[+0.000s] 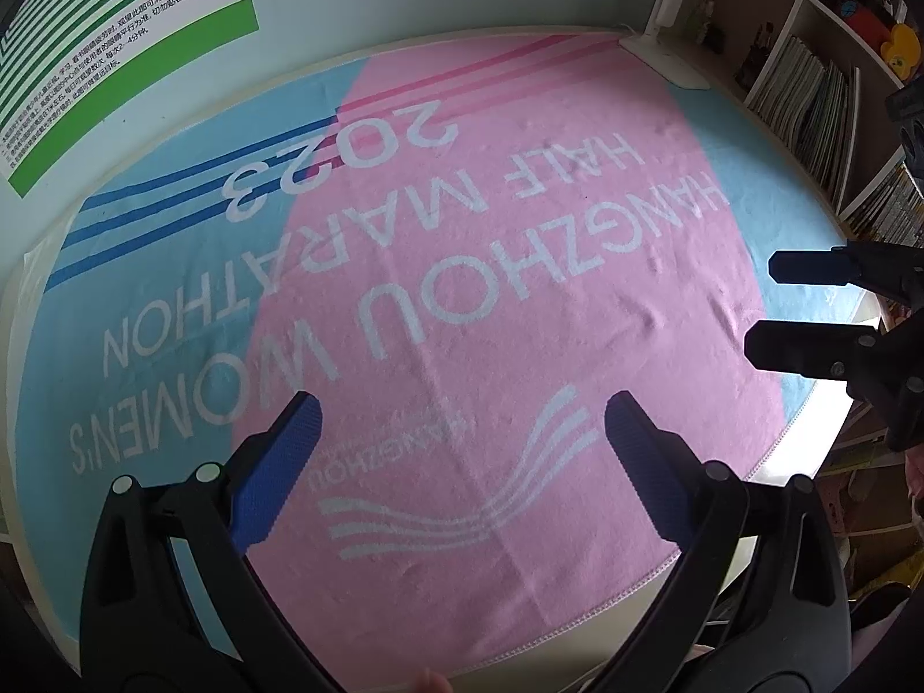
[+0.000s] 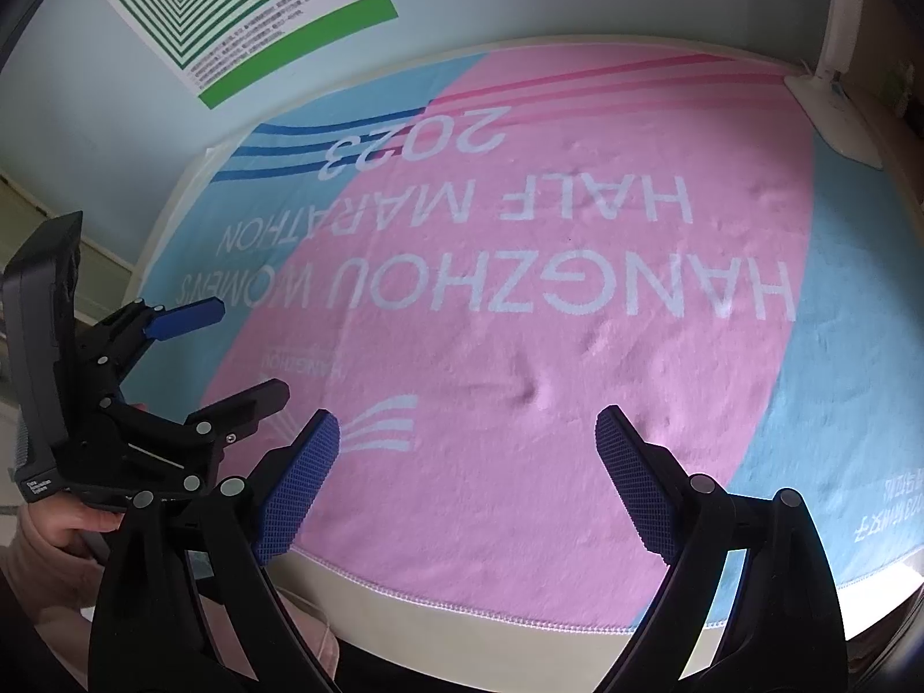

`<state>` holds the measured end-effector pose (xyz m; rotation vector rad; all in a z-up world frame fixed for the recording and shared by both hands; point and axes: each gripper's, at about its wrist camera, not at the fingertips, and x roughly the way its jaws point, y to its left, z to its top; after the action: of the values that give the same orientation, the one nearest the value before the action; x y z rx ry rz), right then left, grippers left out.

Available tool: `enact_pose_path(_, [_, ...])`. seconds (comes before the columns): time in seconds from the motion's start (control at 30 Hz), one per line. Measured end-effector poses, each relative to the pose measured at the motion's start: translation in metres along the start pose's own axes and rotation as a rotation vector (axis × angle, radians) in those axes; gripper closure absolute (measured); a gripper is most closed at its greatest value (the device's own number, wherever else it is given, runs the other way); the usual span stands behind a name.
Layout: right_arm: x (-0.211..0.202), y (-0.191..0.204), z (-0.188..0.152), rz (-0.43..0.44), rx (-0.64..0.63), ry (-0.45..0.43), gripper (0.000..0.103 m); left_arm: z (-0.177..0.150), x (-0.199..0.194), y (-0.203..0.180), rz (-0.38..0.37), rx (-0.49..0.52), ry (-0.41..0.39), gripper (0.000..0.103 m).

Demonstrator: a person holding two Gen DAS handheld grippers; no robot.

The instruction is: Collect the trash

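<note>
No trash is showing in either view, so I cannot tell where it is. Both grippers are hovering over a pink and blue towel (image 1: 520, 300) that is lying flat on a pale table (image 2: 369, 583) and is covering almost all of it. White letters on the towel are reading upside down from the cameras. The left gripper (image 1: 462, 462) is standing with its jaws wide apart and is grasping nothing. The right gripper (image 2: 468, 473) is also spread wide and is holding nothing. In the left view it is reaching in from the right edge. A hand (image 2: 63, 525) is gripping the left tool at the lower left of the right view. A white lamp base (image 1: 664, 60) is resting at the far right corner, touching the towel. A poster (image 2: 242, 17) with green stripes is hanging on the wall behind, and a bookshelf (image 1: 808, 92) is standing to the right.
</note>
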<state>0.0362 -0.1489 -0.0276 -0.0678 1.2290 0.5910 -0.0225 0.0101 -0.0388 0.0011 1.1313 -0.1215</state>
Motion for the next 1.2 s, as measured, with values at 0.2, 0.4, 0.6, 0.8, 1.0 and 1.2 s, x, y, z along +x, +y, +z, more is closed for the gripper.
enact_pose_path(0.2, [0.0003,0.0004,0.0015,0.001,0.001,-0.001,0.013,-0.0009,0.0,0.0002,0.007,0.001,-0.002,0.007])
enact_pose_path(0.4, [0.0011,0.0008,0.0014,0.004,0.003,0.002,0.013,-0.0015,-0.0001,0.0007,0.013,-0.003,-0.002,0.007])
enact_pose_path(0.6, [0.0021,0.0005,0.0011,0.003,0.002,0.004,0.013,-0.0007,0.001,0.0017,0.011,-0.001,0.001,0.007])
enact_pose_path(0.8, [0.0027,0.0006,0.001,0.004,0.001,0.006,0.013,-0.0014,0.0025,0.0021,0.013,0.003,0.002,0.007])
enact_pose_path(1.0, [0.0032,-0.0002,-0.0002,0.002,0.005,0.008,0.013,-0.0008,0.0028,0.0019,0.004,0.01,-0.004,0.007])
enact_pose_path(1.2, [0.0024,-0.0017,-0.0022,-0.002,0.012,0.006,0.013,0.0037,0.0025,0.0015,0.024,0.007,-0.016,0.007])
